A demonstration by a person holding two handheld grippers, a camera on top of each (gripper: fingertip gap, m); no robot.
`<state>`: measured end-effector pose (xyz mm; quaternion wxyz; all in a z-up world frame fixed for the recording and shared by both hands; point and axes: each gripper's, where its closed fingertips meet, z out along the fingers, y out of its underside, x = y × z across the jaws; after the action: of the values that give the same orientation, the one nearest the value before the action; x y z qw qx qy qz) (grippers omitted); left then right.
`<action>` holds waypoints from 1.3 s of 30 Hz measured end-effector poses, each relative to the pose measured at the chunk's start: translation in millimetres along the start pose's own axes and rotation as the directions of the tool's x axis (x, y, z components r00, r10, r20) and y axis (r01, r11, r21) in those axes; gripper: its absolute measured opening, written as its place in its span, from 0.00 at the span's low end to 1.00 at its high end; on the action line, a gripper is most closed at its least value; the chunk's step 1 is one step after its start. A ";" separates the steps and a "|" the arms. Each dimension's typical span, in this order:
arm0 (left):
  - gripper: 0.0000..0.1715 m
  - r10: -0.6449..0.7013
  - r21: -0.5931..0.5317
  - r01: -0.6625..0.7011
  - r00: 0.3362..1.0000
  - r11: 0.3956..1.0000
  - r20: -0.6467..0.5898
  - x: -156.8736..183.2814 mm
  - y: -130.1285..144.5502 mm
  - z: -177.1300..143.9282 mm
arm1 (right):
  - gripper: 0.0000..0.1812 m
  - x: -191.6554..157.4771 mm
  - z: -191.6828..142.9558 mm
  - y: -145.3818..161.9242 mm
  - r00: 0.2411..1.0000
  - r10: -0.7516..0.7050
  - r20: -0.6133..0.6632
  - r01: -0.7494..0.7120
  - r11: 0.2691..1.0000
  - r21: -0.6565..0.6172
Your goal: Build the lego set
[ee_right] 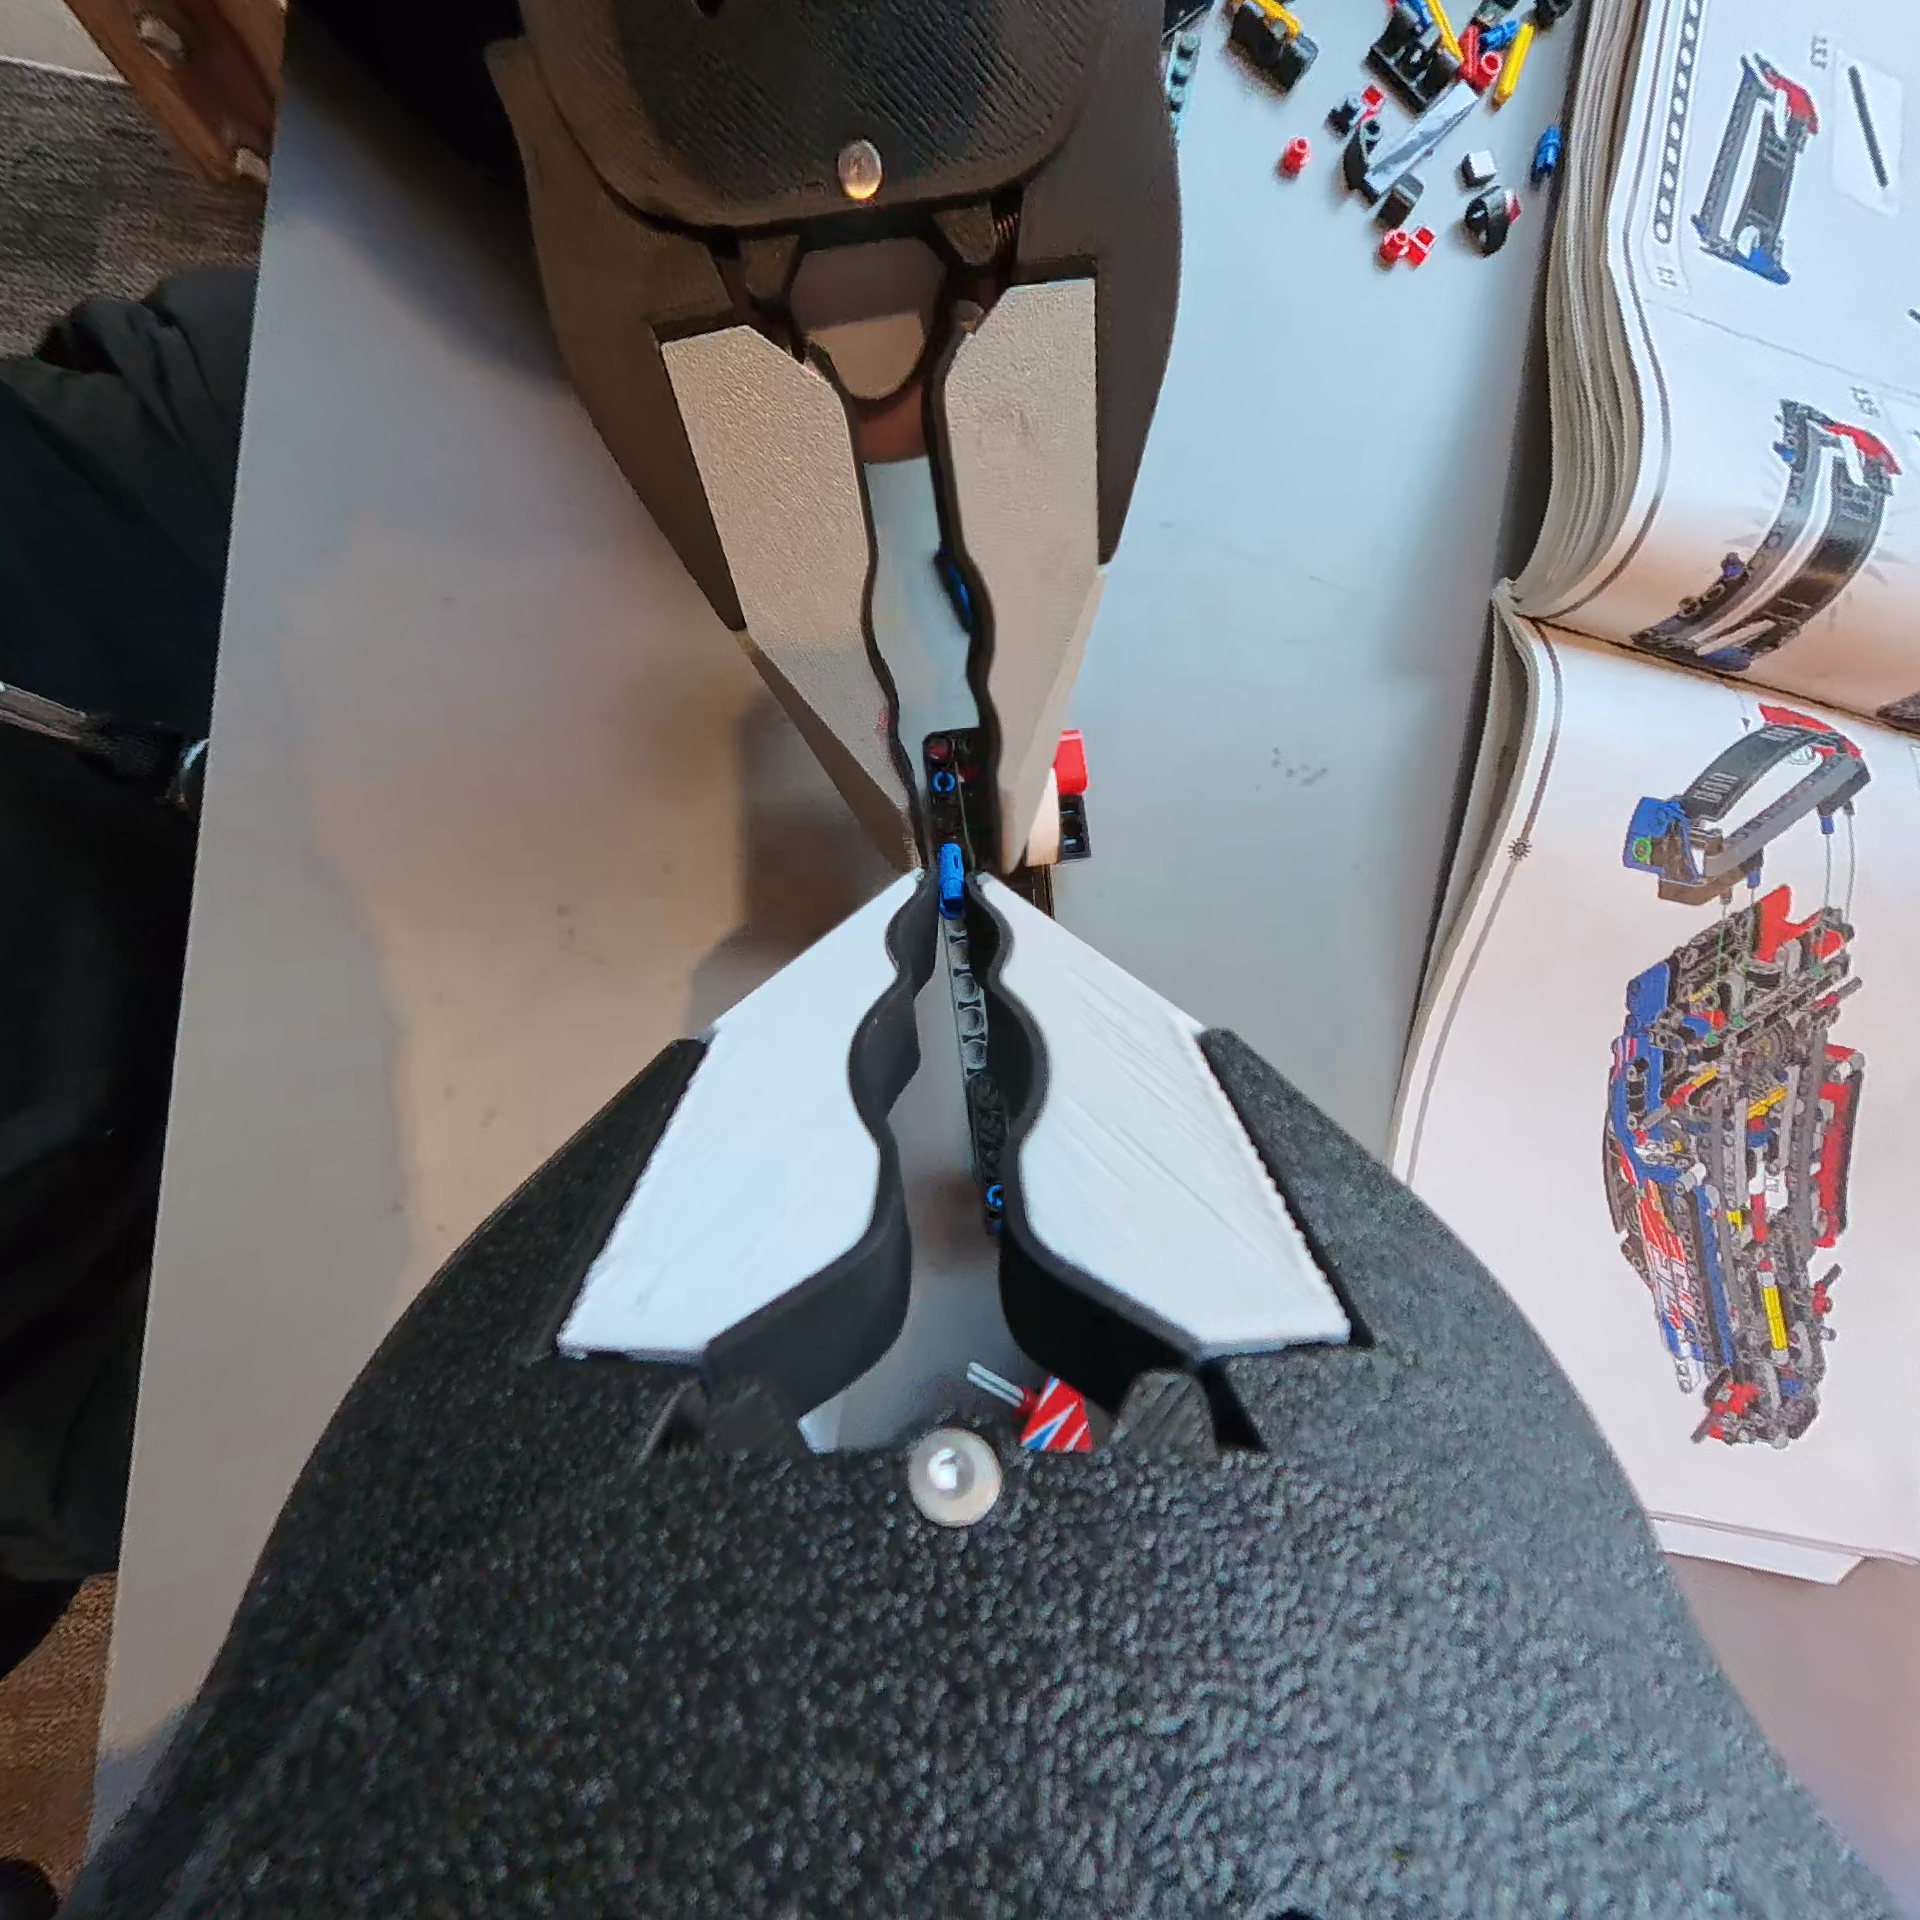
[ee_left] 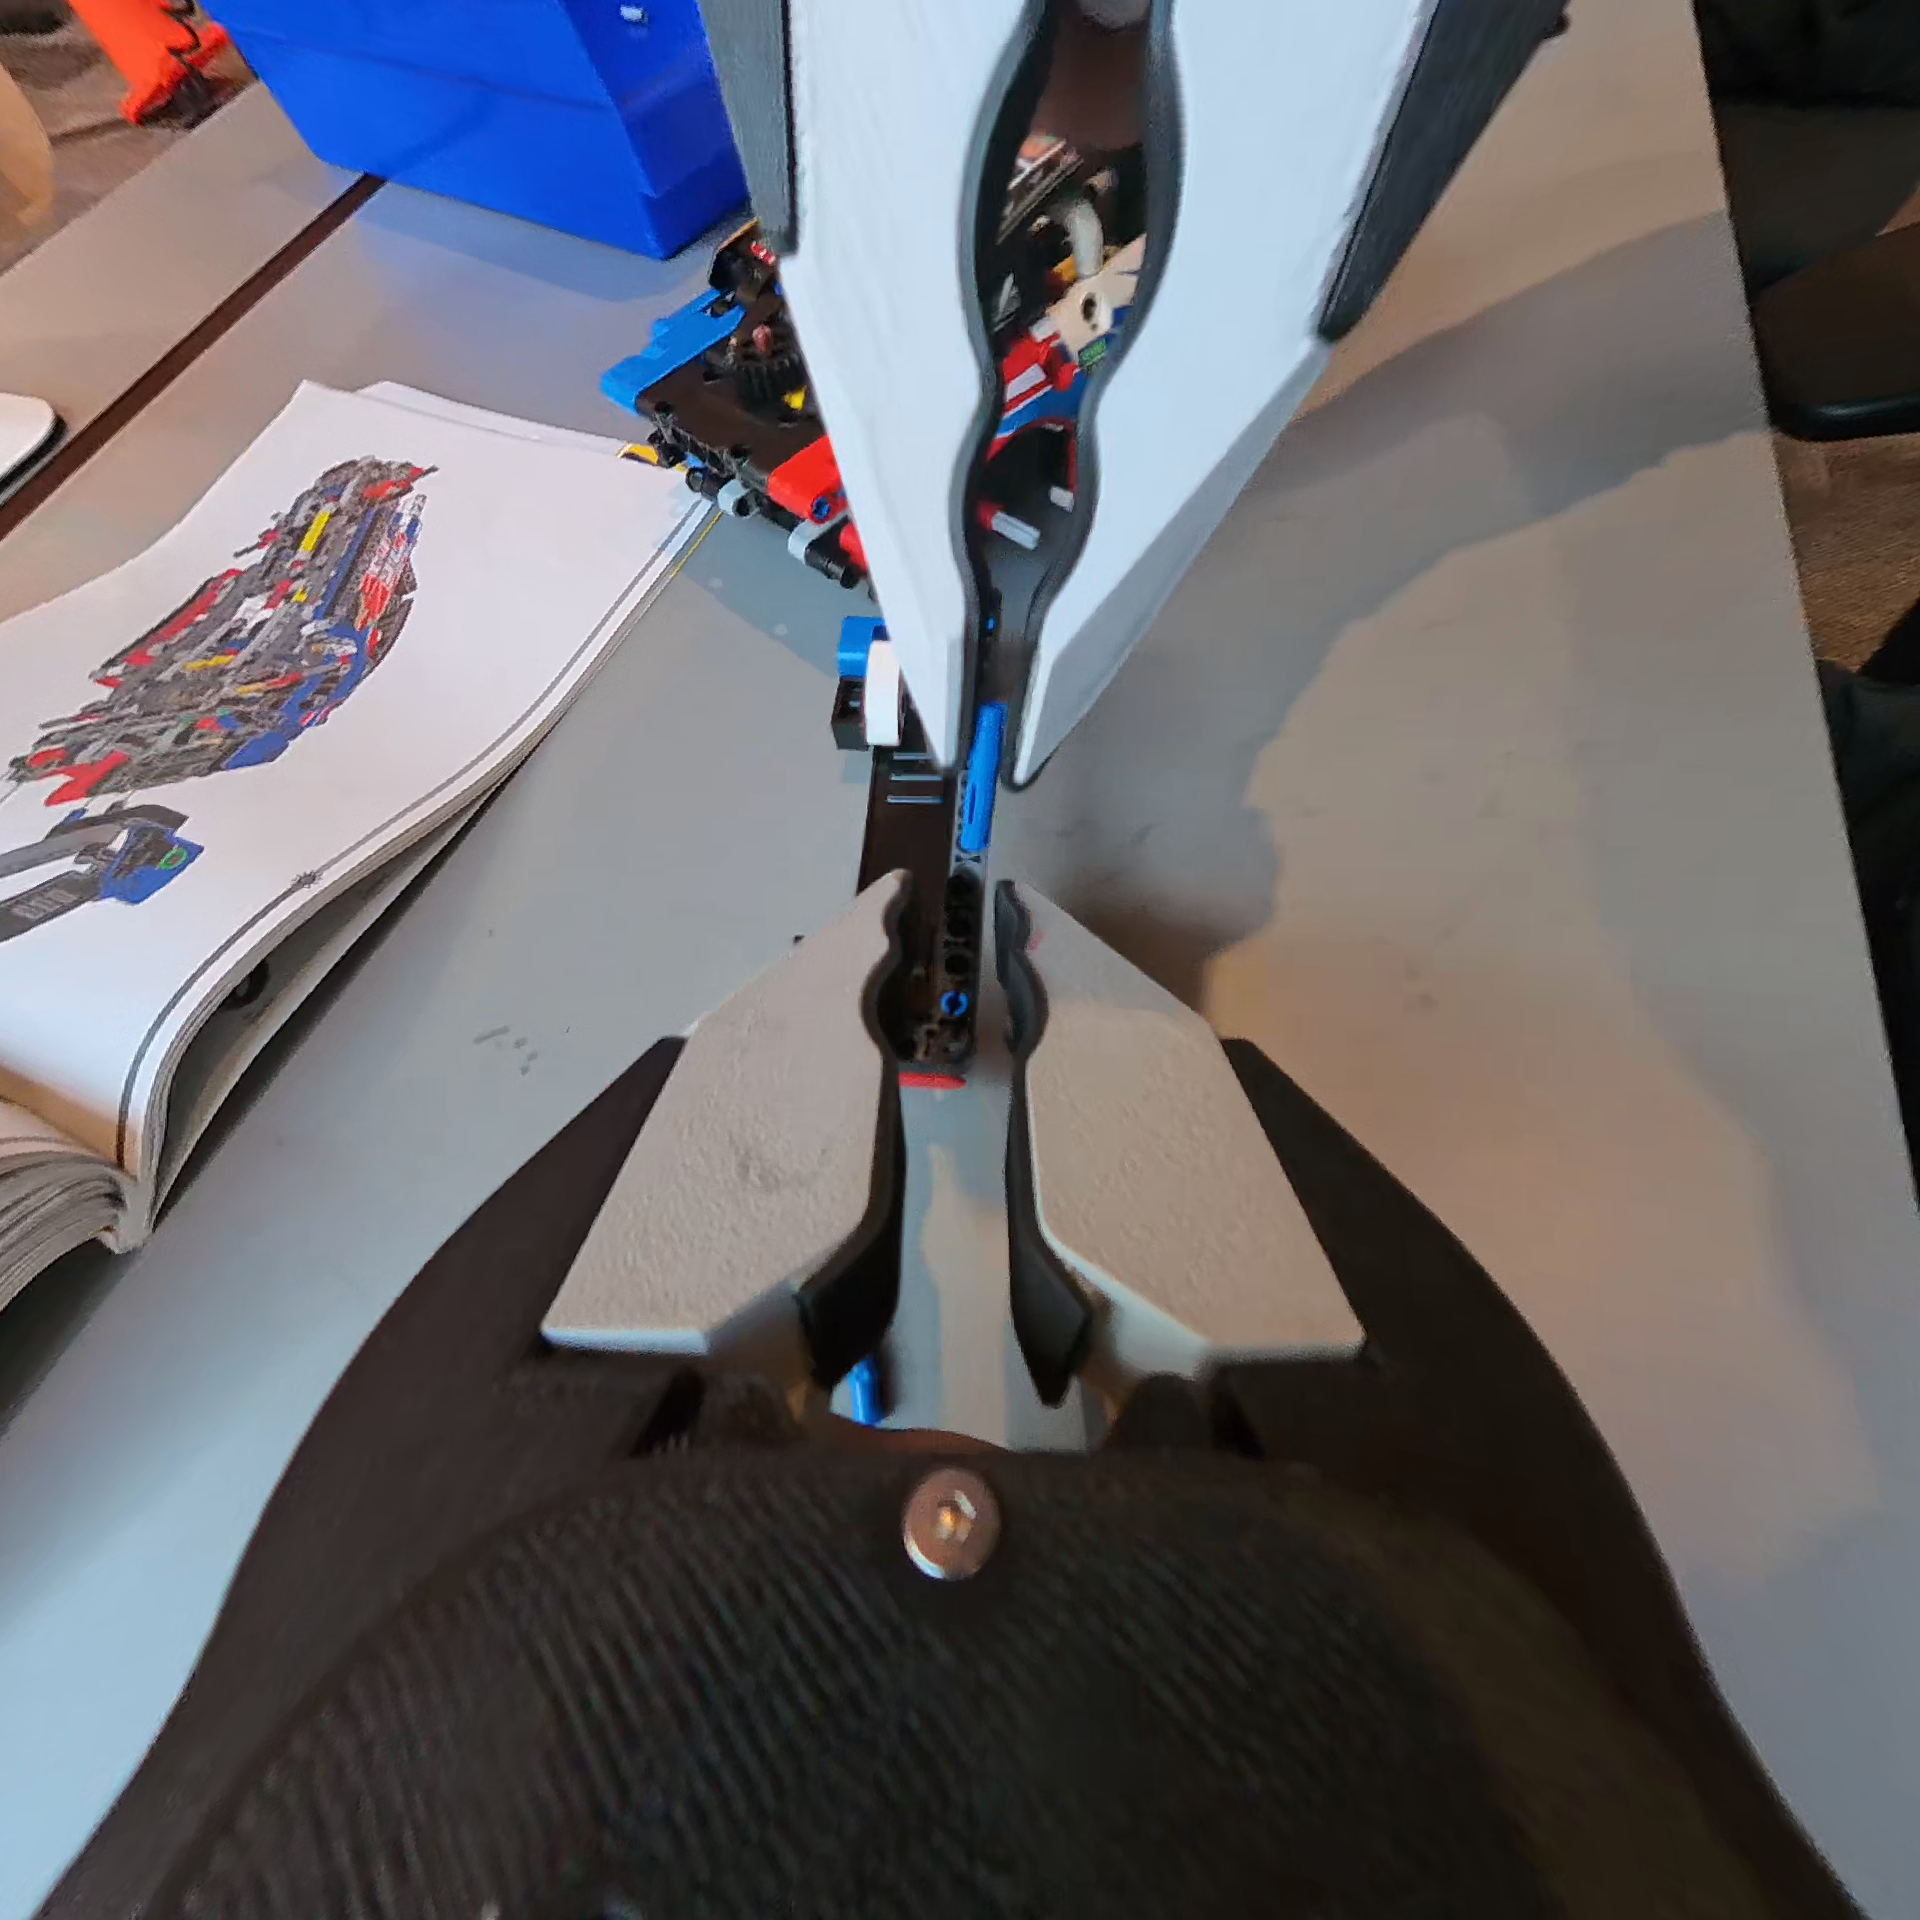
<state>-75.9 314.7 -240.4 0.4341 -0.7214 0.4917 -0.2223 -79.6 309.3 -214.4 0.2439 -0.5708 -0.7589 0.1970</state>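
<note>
A long black and grey Lego Technic beam (ee_left: 957, 961) stands on edge just above the grey table (ee_left: 1455, 935). My left gripper (ee_left: 951, 904) is shut on its near end. My right gripper (ee_left: 987, 764) comes in from the opposite side and is shut on a blue pin (ee_left: 983, 774), which it holds against the beam's side. In the right wrist view the right gripper (ee_right: 945, 883) pinches the blue pin (ee_right: 948, 871) at its tips, the beam (ee_right: 971, 1029) runs back between its fingers, and the left gripper (ee_right: 966, 847) faces it from above.
An open instruction booklet (ee_left: 312, 675) lies to the left, also in the right wrist view (ee_right: 1714, 1039). A partly built Lego car (ee_left: 748, 416) and a blue bin (ee_left: 499, 104) stand behind. Loose Lego pieces (ee_right: 1403, 104) lie near the booklet. A small white, blue and black piece (ee_left: 868, 686) sits beside the beam. The tips of both grippers are at nearly the same place.
</note>
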 end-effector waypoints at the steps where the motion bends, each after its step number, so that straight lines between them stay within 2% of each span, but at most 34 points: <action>1: 0.07 -0.001 -0.006 0.001 1.000 1.000 -0.001 -0.5 1.3 -0.1 | 0.02 0.5 -1.1 0.6 1.000 0.006 0.002 -0.006 1.000 -0.001; 4: 0.13 0.003 -0.044 -0.003 1.000 0.999 0.008 -2.0 7.1 1.3 | 0.02 4.2 -1.0 7.6 1.000 0.003 -0.011 -0.003 0.999 -0.045; 8: 0.14 0.028 -0.091 -0.027 1.000 0.995 0.006 0.1 14.5 3.6 | 0.02 4.6 4.5 10.9 1.000 0.009 -0.005 -0.010 0.995 -0.096; 13: 0.04 0.010 -0.113 -0.010 1.000 0.994 0.004 -2.4 18.7 3.9 | 0.02 4.1 12.6 14.7 1.000 -0.021 0.009 0.022 0.986 -0.164; 21: 0.03 -0.004 -0.121 0.002 1.000 0.993 -0.010 -1.8 20.3 4.6 | 0.02 5.2 18.2 13.4 0.997 -0.082 0.013 0.083 0.972 -0.220; 32: 0.03 -0.020 -0.117 0.018 1.000 0.993 -0.012 -3.0 19.4 4.6 | 0.02 4.7 19.9 13.2 0.970 -0.242 0.003 0.230 0.919 -0.320; 39: 0.03 -0.019 -0.115 0.017 1.000 0.993 -0.020 -1.7 18.7 5.3 | 0.02 3.3 18.7 15.6 0.907 -0.421 0.024 0.397 0.836 -0.379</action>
<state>-82.3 315.8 -258.8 0.3848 -0.7472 0.5016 -0.2051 -79.5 316.3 -237.9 0.1893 -0.4371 -0.8789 -0.0260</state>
